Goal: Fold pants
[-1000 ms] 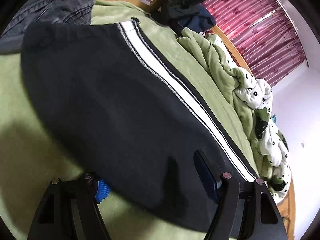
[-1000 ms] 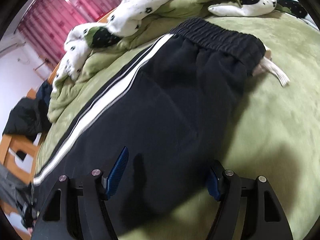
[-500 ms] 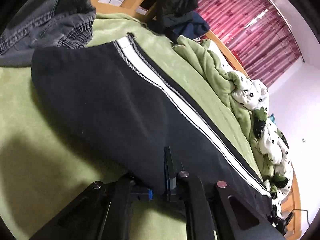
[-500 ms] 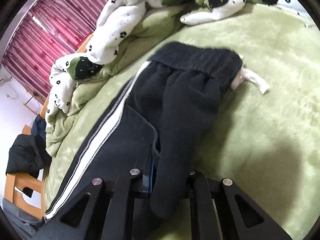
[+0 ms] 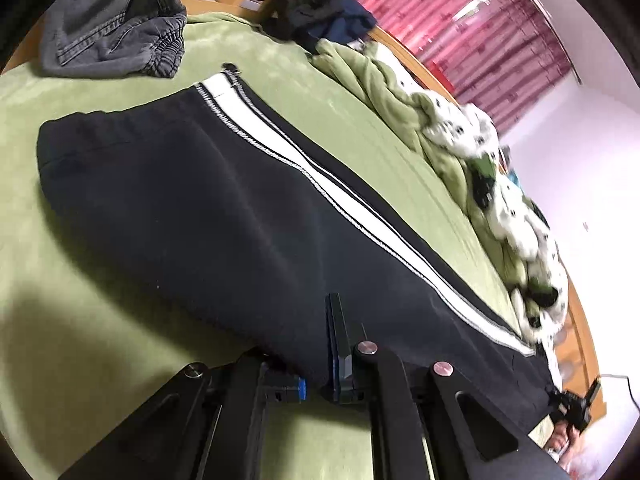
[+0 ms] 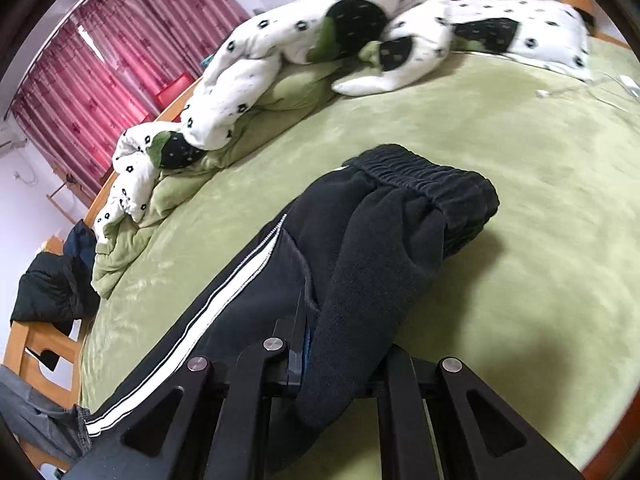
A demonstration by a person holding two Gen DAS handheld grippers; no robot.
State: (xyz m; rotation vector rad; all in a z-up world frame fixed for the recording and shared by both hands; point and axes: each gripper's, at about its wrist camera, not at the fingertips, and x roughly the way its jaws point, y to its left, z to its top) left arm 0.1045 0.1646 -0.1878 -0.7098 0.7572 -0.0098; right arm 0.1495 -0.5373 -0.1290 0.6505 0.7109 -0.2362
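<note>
Fingers of the left gripper [image 5: 320, 376] and the right gripper [image 6: 340, 344] have both just clamped shut, each pinching the near edge of the black fleece track pants with white side stripes [image 5: 224, 216], which lie along the green plush bed [image 6: 540, 160]. Soft, thick, floppy cloth: unheld parts will likely sag and drag.

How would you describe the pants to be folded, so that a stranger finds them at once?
Look at the green bed. The pants lie along its middle, black with a white side stripe. The grey jeans at the bed's end have no stripe.
</note>
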